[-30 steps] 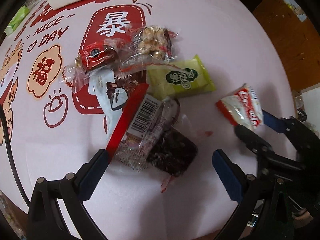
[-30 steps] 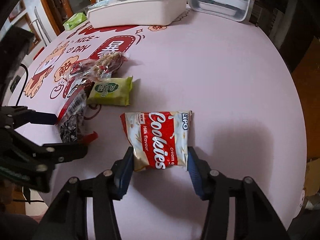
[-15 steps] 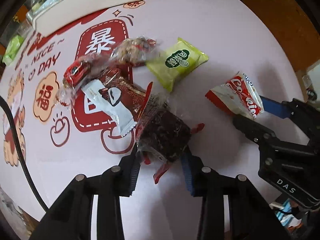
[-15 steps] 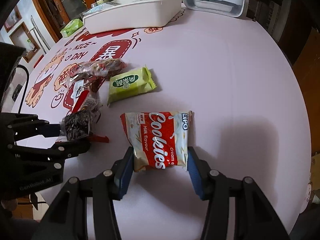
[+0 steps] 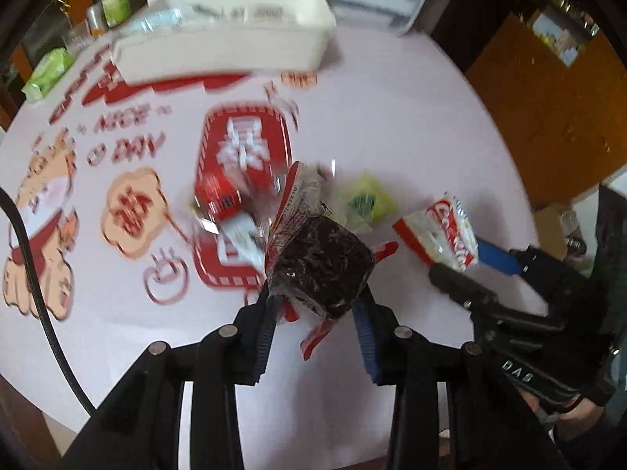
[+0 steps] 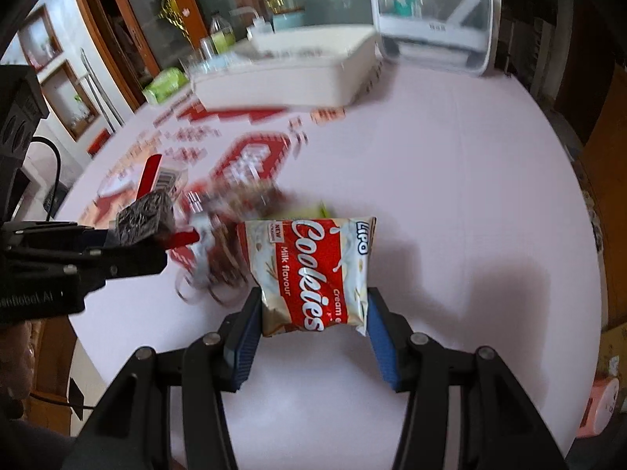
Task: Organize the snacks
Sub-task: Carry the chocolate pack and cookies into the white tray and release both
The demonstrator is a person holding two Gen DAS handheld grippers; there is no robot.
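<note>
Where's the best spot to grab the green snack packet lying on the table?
Probably across its two long sides, coming straight down from above. The green packet looks flat and pillow-shaped, so its edges are easiest to pinch. The dark snack in the left gripper partly hides it, so its exact pose is unclear.

A dark snack block (image 5: pixel 323 264) in clear wrap is lifted off the desk. The red-and-white Cookies pack (image 6: pixel 315 274) is raised too. A green packet (image 5: pixel 364 199) and blurred wrapped snacks (image 5: pixel 235 203) lie between them.

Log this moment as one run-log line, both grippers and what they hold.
left gripper: shut on dark snack pack, lifted | right gripper: shut on Cookies packet | white tray: far side of table | other snacks: blurred
</note>
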